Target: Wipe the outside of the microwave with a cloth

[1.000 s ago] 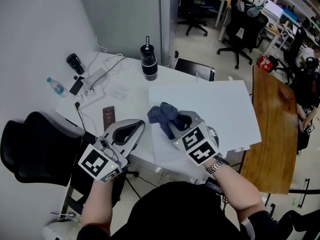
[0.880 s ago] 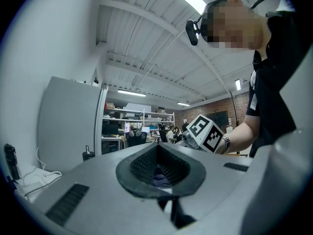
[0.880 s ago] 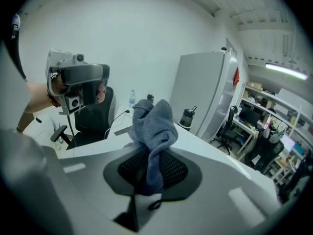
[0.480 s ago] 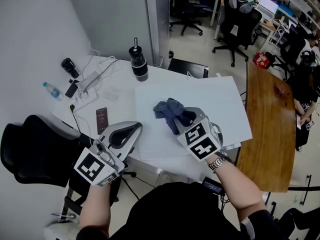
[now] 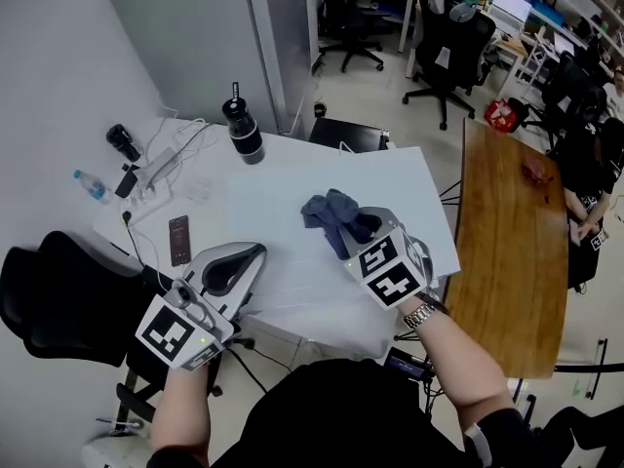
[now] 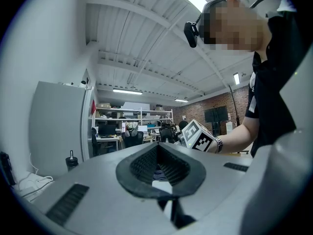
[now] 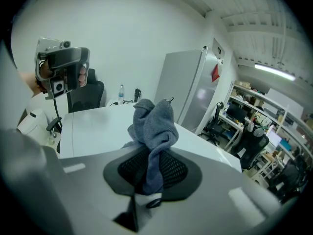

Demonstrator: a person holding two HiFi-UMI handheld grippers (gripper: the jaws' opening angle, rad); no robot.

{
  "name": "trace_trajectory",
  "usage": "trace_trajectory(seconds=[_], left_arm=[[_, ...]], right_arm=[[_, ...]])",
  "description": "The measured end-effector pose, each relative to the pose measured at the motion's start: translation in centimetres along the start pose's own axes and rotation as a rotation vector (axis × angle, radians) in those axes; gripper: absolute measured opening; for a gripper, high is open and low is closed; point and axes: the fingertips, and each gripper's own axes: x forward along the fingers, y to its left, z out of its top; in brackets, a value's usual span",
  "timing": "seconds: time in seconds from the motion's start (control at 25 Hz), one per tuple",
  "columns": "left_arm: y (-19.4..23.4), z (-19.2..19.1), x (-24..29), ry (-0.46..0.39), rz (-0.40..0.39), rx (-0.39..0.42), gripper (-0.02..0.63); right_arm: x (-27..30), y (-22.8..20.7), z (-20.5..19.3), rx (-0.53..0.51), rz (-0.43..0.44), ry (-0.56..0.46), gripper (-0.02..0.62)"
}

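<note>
The microwave's flat white top (image 5: 400, 188) fills the middle of the head view. My right gripper (image 5: 353, 228) hangs over it, shut on a crumpled grey-blue cloth (image 5: 327, 213) that sticks out past the jaws. In the right gripper view the cloth (image 7: 151, 124) rises from between the dark pads of that gripper (image 7: 150, 155), with the white top (image 7: 93, 126) beyond. My left gripper (image 5: 250, 258) is at the top's near left corner, jaws together with nothing between them. It also shows in its own view (image 6: 157, 153).
On the white table to the left are a black flask (image 5: 242, 125), a power strip with cables (image 5: 156, 169), a phone (image 5: 178, 240) and a water bottle (image 5: 90, 185). A black chair (image 5: 58, 291) stands near left, a wooden table (image 5: 507, 242) right, a grey cabinet (image 5: 195, 37) behind.
Both grippers have moved to the right relative to the table. The right one has carried the cloth further in over the white top. Neither grip has changed.
</note>
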Motion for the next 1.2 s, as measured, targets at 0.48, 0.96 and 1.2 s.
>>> trace_trajectory(seconds=[0.48, 0.96, 1.2], left_arm=[[-5.6, 1.2, 6.7, 0.017, -0.037, -0.001, 0.003], [-9.6, 1.0, 13.4, 0.047, -0.064, -0.033, 0.005], [-10.7, 1.0, 16.5, 0.069, -0.042, -0.055, 0.005]], right_arm=[[-4.1, -6.9, -5.0, 0.029, -0.046, 0.014, 0.064], [-7.1, -13.1, -9.2, 0.083, -0.083, -0.016, 0.064], [-8.2, -15.8, -10.8, 0.122, -0.079, -0.052, 0.064]])
